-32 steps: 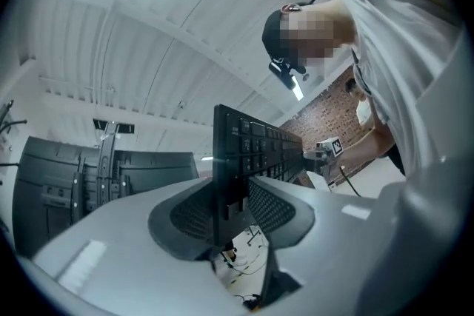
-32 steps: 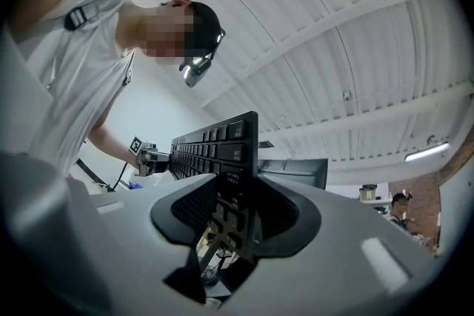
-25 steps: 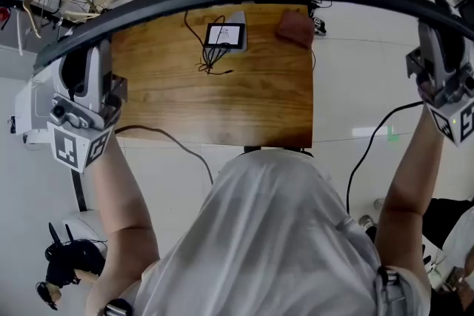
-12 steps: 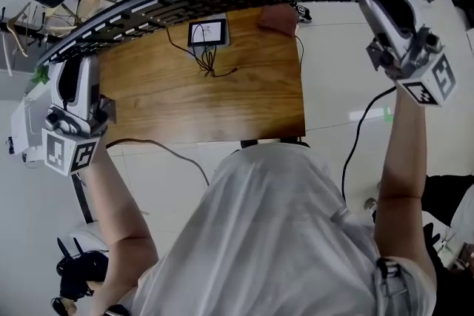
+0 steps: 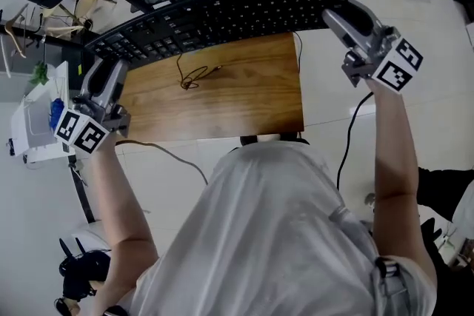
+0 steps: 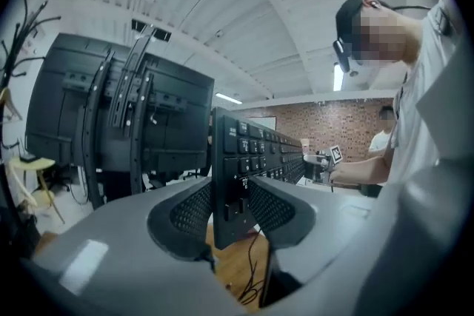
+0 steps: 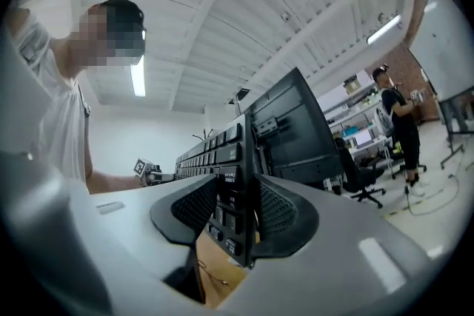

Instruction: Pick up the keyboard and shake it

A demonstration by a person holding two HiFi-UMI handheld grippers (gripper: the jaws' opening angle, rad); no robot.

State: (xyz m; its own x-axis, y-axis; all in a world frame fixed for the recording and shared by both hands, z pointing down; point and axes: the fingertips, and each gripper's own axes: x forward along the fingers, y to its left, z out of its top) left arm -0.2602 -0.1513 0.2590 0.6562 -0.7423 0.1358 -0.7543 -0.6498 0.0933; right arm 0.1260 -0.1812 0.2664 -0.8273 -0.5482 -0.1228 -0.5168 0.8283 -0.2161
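Note:
The black keyboard (image 5: 222, 15) hangs in the air above the far edge of the wooden table (image 5: 222, 100), keys facing the head camera. My left gripper (image 5: 111, 64) is shut on its left end and my right gripper (image 5: 342, 11) on its right end. In the left gripper view the keyboard (image 6: 255, 152) stands on edge between the left gripper's (image 6: 226, 207) ribbed pads (image 6: 191, 209). The right gripper view shows the keyboard (image 7: 222, 148) likewise clamped in the right gripper (image 7: 233, 209).
A loose black cable (image 5: 194, 75) lies on the table. Black monitors (image 6: 111, 115) stand behind it. A white box (image 5: 35, 122) sits at the left, and a cable (image 5: 167, 150) trails off the table's near edge. A person (image 7: 396, 122) and office chair (image 7: 363, 177) are far off.
Both grippers have come down with the keyboard and rolled it, so its keys now show instead of its thin edge. It now hides the small device at the table's far side.

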